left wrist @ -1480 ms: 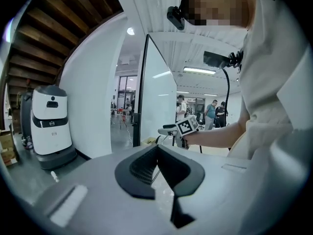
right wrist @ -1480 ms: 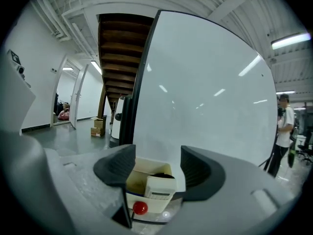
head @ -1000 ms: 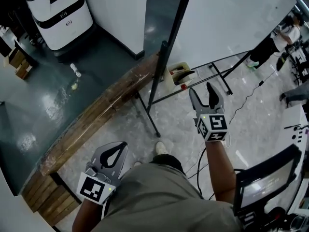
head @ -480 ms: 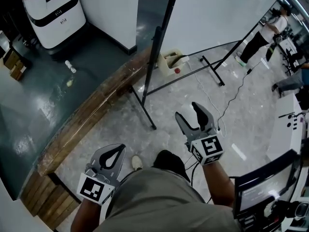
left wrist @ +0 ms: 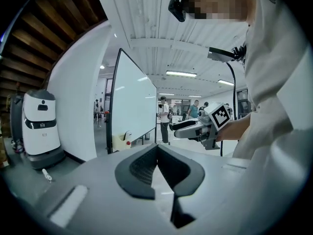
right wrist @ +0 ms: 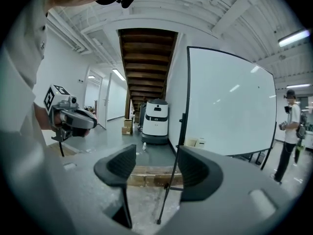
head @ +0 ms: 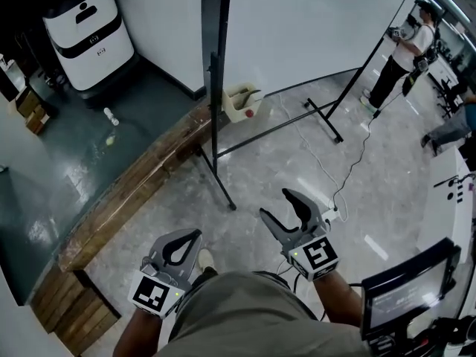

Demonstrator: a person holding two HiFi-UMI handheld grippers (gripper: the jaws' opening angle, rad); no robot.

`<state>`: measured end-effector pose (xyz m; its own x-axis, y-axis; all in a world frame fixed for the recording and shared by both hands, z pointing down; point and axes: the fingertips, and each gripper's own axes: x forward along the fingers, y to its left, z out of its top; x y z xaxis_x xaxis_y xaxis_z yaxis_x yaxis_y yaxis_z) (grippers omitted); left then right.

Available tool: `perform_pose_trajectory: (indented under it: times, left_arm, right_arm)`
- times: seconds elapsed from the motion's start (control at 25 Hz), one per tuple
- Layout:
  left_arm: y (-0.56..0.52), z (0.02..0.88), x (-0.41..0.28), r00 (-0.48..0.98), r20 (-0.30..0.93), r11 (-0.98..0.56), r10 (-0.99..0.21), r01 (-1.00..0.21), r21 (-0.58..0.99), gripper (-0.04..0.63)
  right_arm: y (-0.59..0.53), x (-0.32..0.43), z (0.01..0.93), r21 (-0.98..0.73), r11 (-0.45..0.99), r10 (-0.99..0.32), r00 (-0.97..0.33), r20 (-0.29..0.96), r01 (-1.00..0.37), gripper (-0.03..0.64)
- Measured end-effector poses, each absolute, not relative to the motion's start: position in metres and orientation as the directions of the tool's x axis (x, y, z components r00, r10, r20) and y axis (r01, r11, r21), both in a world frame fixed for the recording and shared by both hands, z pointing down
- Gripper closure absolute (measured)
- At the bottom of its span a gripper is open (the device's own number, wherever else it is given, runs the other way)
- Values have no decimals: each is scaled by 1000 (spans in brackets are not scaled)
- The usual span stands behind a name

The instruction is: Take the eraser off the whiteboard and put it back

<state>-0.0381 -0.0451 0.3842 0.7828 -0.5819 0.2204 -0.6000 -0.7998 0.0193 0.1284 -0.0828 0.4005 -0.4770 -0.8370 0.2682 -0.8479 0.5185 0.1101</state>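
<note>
The whiteboard (head: 312, 24) stands on a black floor stand (head: 216, 125) ahead of me, and its white face (right wrist: 230, 106) looks bare. I can make out no eraser in any view. My right gripper (head: 277, 205) is held out over the grey floor, well short of the board, open and empty (right wrist: 156, 165). My left gripper (head: 192, 236) stays close to my body at the lower left, its jaws shut on nothing (left wrist: 156, 148). Each gripper shows in the other's view: the right gripper (left wrist: 188, 126) and the left gripper (right wrist: 85, 121).
A beige box (head: 239, 103) sits by the foot of the stand. A long wooden step (head: 134, 188) runs diagonally at the left, with a white robot unit (head: 89, 28) behind it. A cable (head: 349, 177) crosses the floor, a person (head: 405, 50) stands at the far right, and a screen (head: 405, 296) is at lower right.
Both grippers have drawn back from the whiteboard, and the right one now sits lower in the head view and farther from the stand. Its jaws stay open, and the left stays shut.
</note>
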Motion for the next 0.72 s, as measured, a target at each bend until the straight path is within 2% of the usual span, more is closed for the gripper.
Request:
perform_pose_trajectory:
  times: [0.36, 0.52, 0.72]
  left_arm:
    - [67, 374, 77, 736, 235, -757, -635, -654, 5, 588]
    - [107, 375, 93, 706, 236, -730, -668, -683, -21, 588]
    - [157, 373, 82, 691, 248, -720, -679, -693, -39, 588]
  right_arm:
    - [37, 228, 404, 39, 590, -784, -560, 268, -807, 344]
    - [74, 248, 414, 47, 625, -758, -591, 275, -779, 344]
    - [120, 249, 415, 47, 627, -757, -594, 271, -778, 344]
